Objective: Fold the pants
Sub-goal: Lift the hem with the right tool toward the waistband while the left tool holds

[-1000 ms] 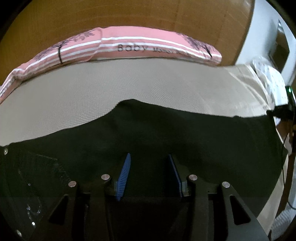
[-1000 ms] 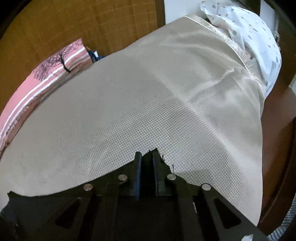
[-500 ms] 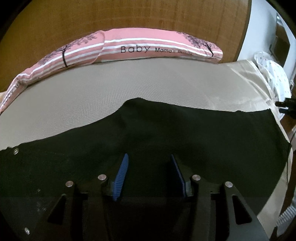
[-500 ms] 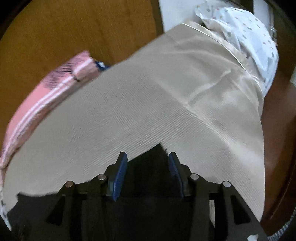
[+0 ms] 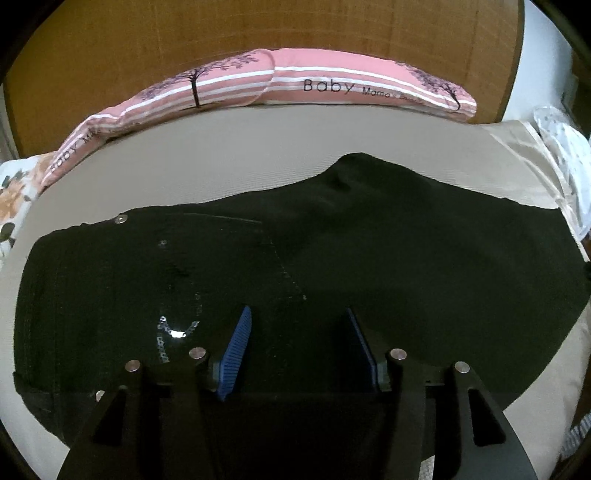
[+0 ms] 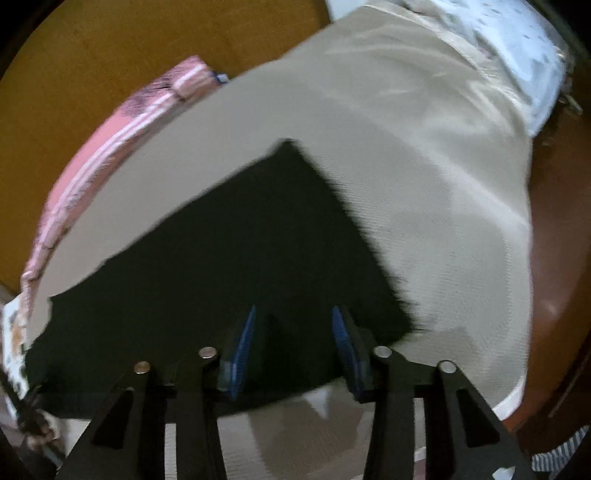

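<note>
Black denim pants (image 5: pixel 295 266) spread flat on a beige woven bed mat (image 5: pixel 229 147), folded lengthwise by the look of it, waistband with metal rivets toward 9 o'clock in the left wrist view, leg hems toward 3 o'clock. Pink striped bolster pillow (image 5: pixel 314 79) along the mat's 12 o'clock edge, against a wooden headboard (image 5: pixel 258 26). Left gripper (image 5: pixel 299 343) above the hip area at 6 o'clock, blue ribbed pads apart at a middling gap, jaws just been opening, no cloth pinched between them. Right gripper (image 6: pixel 291 343) above the frayed hem end of the pants (image 6: pixel 229 258), view blurred; pads visibly apart with only flat fabric beneath, jaws just been closing, nothing clamped. White spotted bedding (image 6: pixel 517 44) bunched at 1 o'clock in the right view, near the mat's corner. Judged stage: lengthwise fold laid down, crosswise fold not yet begun. Risks from here: a pinch of only the top layer at the hem, leaving the lower leg behind and skewing the fold; a snag of the mat along with the denim from too deep a bite; uneven lift between waist and hem, with a twisted crease; hem corner near the mat's edge sliding off toward the wooden bed frame (image 6: pixel 554 258) at 3 o'clock.
</note>
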The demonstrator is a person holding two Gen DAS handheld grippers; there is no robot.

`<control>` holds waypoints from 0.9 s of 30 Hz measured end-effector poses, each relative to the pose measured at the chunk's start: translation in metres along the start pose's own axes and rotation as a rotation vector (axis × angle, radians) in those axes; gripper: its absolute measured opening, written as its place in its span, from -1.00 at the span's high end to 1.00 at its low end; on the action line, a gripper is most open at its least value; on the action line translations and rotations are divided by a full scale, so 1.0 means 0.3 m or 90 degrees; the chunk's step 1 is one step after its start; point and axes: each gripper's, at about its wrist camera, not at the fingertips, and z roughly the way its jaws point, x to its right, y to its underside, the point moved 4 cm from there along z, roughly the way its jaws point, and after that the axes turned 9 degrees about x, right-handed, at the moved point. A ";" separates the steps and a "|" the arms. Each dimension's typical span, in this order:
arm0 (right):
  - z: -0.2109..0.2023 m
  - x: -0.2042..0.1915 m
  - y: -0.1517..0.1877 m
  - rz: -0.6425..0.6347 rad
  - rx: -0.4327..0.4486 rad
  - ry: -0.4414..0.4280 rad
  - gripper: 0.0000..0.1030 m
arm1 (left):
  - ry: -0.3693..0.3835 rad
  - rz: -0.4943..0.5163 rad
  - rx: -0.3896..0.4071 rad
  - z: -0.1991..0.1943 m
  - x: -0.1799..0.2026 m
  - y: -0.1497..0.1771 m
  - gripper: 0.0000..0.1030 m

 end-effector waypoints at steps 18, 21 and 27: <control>-0.086 0.199 0.120 0.206 0.009 -0.127 0.35 | 0.118 0.005 -0.030 -0.144 0.239 0.016 -0.08; -0.048 0.192 0.110 0.205 0.019 -0.133 0.36 | 0.122 0.013 -0.043 -0.130 0.265 0.029 -0.08; 0.022 0.197 0.042 0.233 0.060 -0.146 0.46 | 0.100 0.025 -0.070 -0.075 0.278 0.066 -0.08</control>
